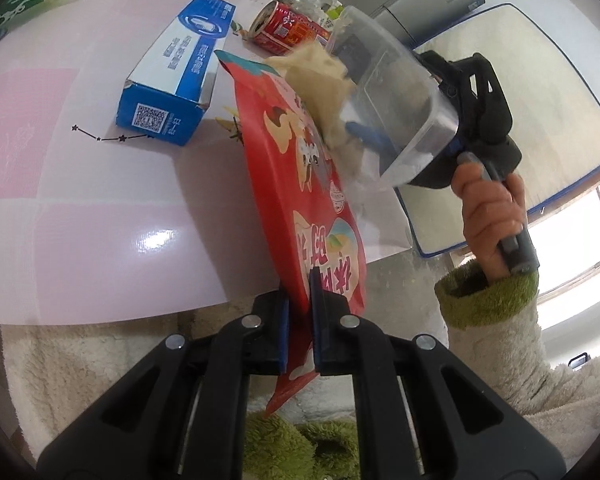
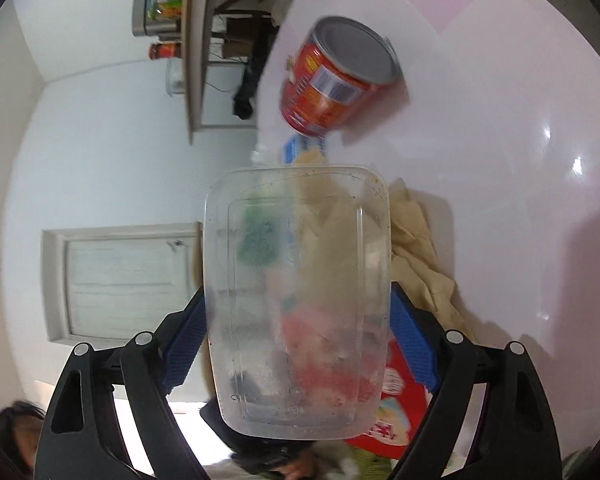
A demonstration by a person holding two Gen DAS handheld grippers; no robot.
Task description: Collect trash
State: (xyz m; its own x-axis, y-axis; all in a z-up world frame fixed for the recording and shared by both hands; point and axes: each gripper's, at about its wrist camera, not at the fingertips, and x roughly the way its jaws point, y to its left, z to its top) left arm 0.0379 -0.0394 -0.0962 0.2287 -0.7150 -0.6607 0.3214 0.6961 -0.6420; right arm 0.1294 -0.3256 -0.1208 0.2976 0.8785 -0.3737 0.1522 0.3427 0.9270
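Over table edge (image 1: 100, 240): red snack bag (image 1: 300, 184), limp, slippery film, pinched shut at lower edge by left gripper (image 1: 298, 320). Clear plastic tub (image 2: 300, 300), light, rigid, clamped across sides by wide-spread right gripper (image 2: 298, 344), tipping crumpled paper (image 1: 320, 76) at bag mouth.

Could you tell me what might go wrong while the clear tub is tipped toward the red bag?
The crumpled beige paper spilling from the clear tub might miss the red bag and land on the table. The left gripper pinches only the bag's lower part, so it could sag. The tilted tub might slip from the right gripper.
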